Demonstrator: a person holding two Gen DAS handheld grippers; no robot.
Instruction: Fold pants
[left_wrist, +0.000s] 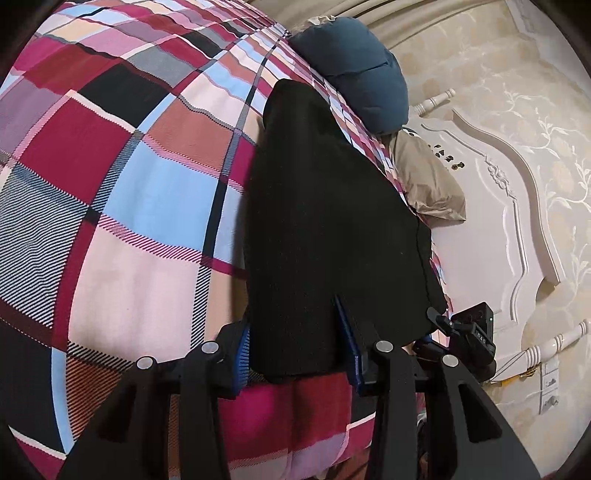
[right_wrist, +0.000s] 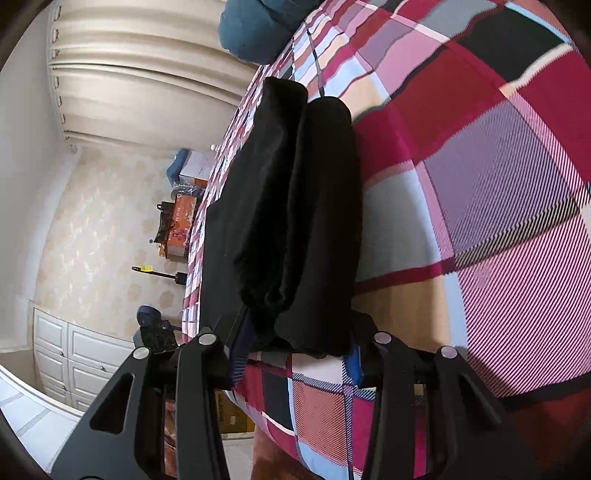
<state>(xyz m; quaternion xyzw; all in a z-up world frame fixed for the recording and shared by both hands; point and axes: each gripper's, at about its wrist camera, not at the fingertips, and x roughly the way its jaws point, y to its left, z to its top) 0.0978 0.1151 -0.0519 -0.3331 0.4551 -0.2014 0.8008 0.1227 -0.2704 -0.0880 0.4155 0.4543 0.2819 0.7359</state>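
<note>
Together, your two tongs are gripping the black pants (left_wrist: 332, 229) over a bed covered by a plaid bedspread (left_wrist: 122, 192).

Left wrist view: your left tongs (left_wrist: 297, 349) are clamping the near edge of the pants, with blue pads (left_wrist: 242, 356) pressing the cloth on either side. Beyond the tongs the pants are stretching away as one dark panel, narrowing toward their far end. Behind that far end a blue pillow (left_wrist: 354, 74) is lying on the bedspread, and a beige pillow (left_wrist: 428, 181) is resting to the right of the pants against a white headboard (left_wrist: 495, 206). Just right of the left tongs, part of the other gripper's body (left_wrist: 472, 332) is showing at the corner of the cloth.

Right wrist view: your right tongs (right_wrist: 295, 356) are clamping the near end of the pants (right_wrist: 288, 221), which here are lying doubled into two long rolls side by side, running straight ahead of the tongs. To the left of the tongs, past the bed's edge, boxes (right_wrist: 181, 218) are sitting on the floor near white cabinets (right_wrist: 74, 354), and a pleated curtain (right_wrist: 140, 74) is hanging farther off. The bedspread (right_wrist: 480, 184) is filling everything to the right of the tongs.
</note>
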